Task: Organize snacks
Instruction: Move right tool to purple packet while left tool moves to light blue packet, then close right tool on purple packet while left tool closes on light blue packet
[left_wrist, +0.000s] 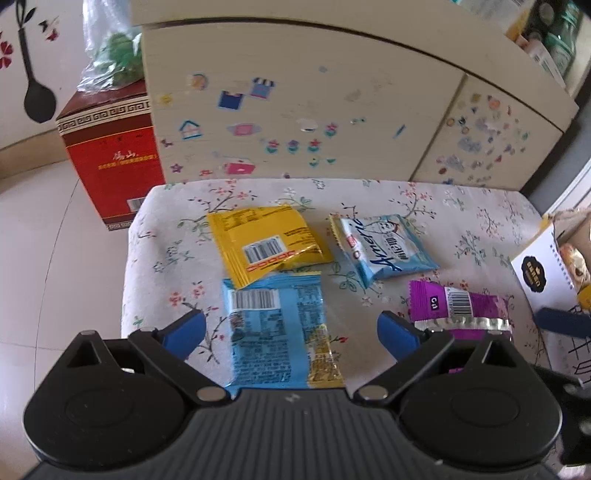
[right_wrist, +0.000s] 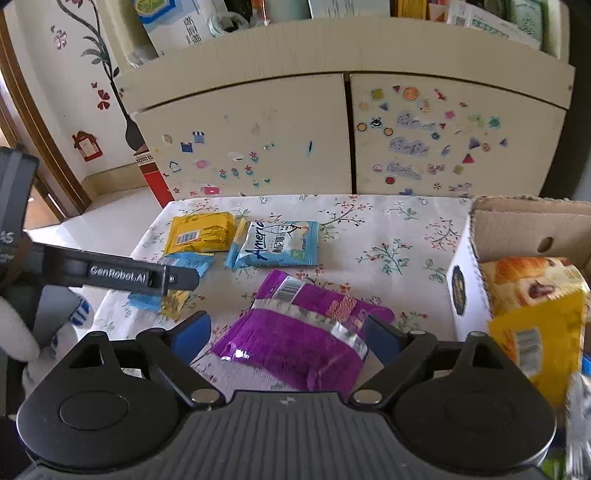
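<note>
Several snack packets lie on a table with a floral cloth (left_wrist: 162, 258). My left gripper (left_wrist: 291, 332) hangs open over a blue packet (left_wrist: 273, 325), which lies between its blue fingers (left_wrist: 184, 332) without touching the pads. Beyond it lie a yellow packet (left_wrist: 266, 240) and a light-blue packet (left_wrist: 384, 243). My right gripper (right_wrist: 288, 334) is open above a purple packet (right_wrist: 291, 339); its pads stand at either side and do not press on it. The purple packet (left_wrist: 461, 306) also shows in the left wrist view.
A white cardboard box (right_wrist: 465, 273) at the table's right edge holds a yellow bread packet (right_wrist: 535, 295). A cream cabinet (left_wrist: 295, 110) covered in stickers stands behind the table. A red carton (left_wrist: 110, 162) sits on the floor at the left.
</note>
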